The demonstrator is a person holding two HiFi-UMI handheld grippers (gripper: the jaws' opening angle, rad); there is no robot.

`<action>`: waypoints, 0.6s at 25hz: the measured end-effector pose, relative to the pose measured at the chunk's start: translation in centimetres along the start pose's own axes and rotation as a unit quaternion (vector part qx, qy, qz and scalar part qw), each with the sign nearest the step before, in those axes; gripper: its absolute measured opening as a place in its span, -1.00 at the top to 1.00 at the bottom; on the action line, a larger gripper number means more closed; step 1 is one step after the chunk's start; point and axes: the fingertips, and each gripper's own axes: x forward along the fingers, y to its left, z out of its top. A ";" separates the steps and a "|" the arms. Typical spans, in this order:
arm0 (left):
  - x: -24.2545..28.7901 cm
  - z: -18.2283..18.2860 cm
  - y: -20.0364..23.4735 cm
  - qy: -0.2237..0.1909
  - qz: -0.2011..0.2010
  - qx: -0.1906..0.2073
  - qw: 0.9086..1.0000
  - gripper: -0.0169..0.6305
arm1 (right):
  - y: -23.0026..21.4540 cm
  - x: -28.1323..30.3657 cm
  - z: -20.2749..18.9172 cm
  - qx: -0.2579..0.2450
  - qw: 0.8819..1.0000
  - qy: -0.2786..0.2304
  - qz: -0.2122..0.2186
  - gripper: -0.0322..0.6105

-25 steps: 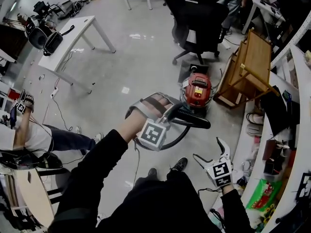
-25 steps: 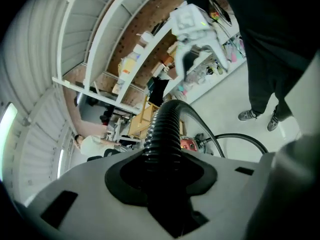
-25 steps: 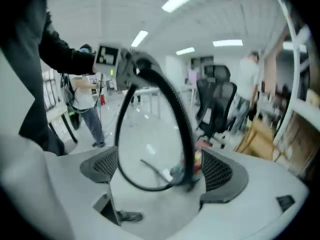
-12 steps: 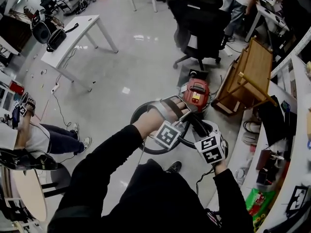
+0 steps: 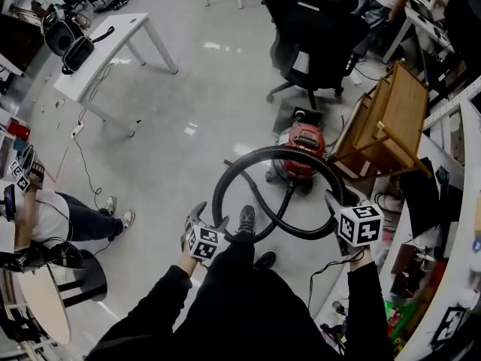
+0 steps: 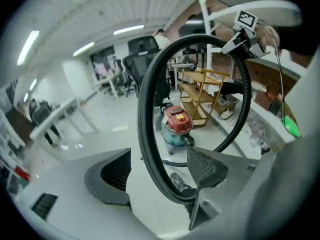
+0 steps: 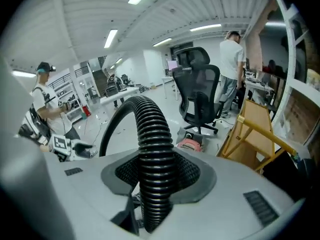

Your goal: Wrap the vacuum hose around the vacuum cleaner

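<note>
Right gripper (image 7: 157, 173): jaws have just closed and clamp the black ribbed vacuum hose (image 5: 255, 154). Left gripper (image 6: 161, 170): jaws have just opened to full spread, the hose running between the 2 pads without being pressed. The hose arcs in 1 loop between both grippers, above the red vacuum cleaner (image 5: 304, 138) on the floor beside a wooden rack (image 5: 387, 111).

I see black ribbed flexible hose (image 5: 279, 150) bent in one wide loop, lifted off pale glossy floor (image 5: 195, 96). Just behind it, small red-topped canister vacuum cleaner (image 5: 304, 137) stands upright, hose not wound round it.
</note>
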 end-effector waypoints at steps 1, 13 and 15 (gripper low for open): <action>1.4 -1.9 0.0 0.016 -0.020 -0.041 0.999 -0.11 | -0.6 0.2 0.5 0.015 1.000 -0.003 -0.001 0.38; 19.7 -3.2 6.1 0.121 -0.135 -0.170 0.969 -0.03 | -4.7 3.0 7.7 0.131 0.991 -0.020 -0.019 0.37; 21.4 -1.2 7.7 0.108 -0.143 -0.159 0.971 0.44 | -5.5 3.4 8.4 0.134 0.990 -0.015 -0.029 0.37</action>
